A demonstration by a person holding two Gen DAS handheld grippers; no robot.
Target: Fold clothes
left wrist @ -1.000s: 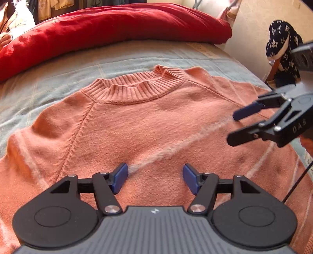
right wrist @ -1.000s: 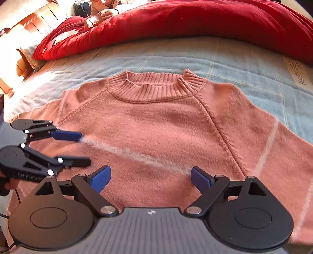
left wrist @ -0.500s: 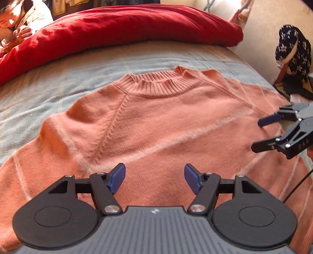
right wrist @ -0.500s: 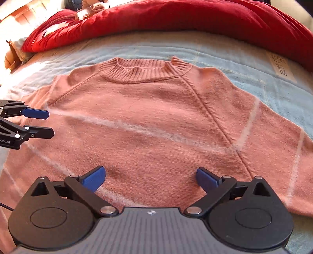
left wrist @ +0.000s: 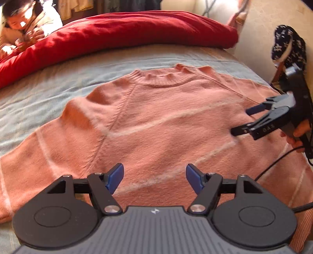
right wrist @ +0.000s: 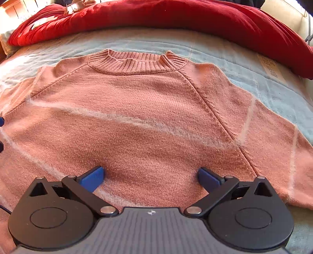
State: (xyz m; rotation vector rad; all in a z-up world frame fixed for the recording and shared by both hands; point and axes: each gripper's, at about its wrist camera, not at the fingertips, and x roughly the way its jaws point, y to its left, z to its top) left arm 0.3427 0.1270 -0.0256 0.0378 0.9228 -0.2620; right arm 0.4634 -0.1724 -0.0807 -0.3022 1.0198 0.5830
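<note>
A salmon-pink knitted sweater with pale fuzzy stripes (right wrist: 148, 117) lies flat, front up, on the pale blue bed cover (right wrist: 234, 56), ribbed collar toward the top of the frame; a red quilt (right wrist: 176, 17) is heaped behind it; the left tongs (left wrist: 154, 177) have just been opening and stand spread above the lower body, nothing between them; the right tongs (right wrist: 150, 176) stand spread wide, empty, over the hem area; a person (left wrist: 25, 29) sits at the upper left.
</note>
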